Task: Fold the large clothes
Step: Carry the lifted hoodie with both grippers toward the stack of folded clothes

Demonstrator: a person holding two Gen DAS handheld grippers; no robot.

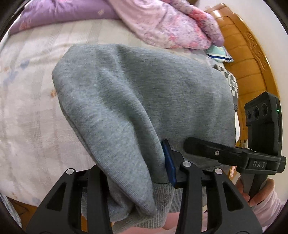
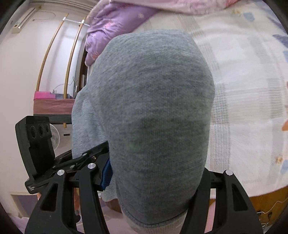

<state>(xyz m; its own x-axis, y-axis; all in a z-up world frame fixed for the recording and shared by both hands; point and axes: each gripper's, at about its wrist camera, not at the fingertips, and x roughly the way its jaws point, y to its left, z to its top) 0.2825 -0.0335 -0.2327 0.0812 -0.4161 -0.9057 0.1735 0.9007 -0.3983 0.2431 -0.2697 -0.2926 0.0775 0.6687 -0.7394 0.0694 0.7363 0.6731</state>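
Above the pale patterned bed (image 1: 27,111) I have the grey knitted sweatshirt (image 1: 136,100) hanging lifted. My left hand-held gripper (image 1: 136,181) is clamped on its ribbed hem, and my right hand-held gripper (image 2: 153,181) pinches another bunch of the same cloth. The grey fabric fills most of both views and hides the mattress beneath it. Behind the sweatshirt lie a purple quilt (image 1: 59,12) and a pink fleecy blanket (image 1: 171,27); beside it stands an orange wooden headboard (image 1: 246,59).
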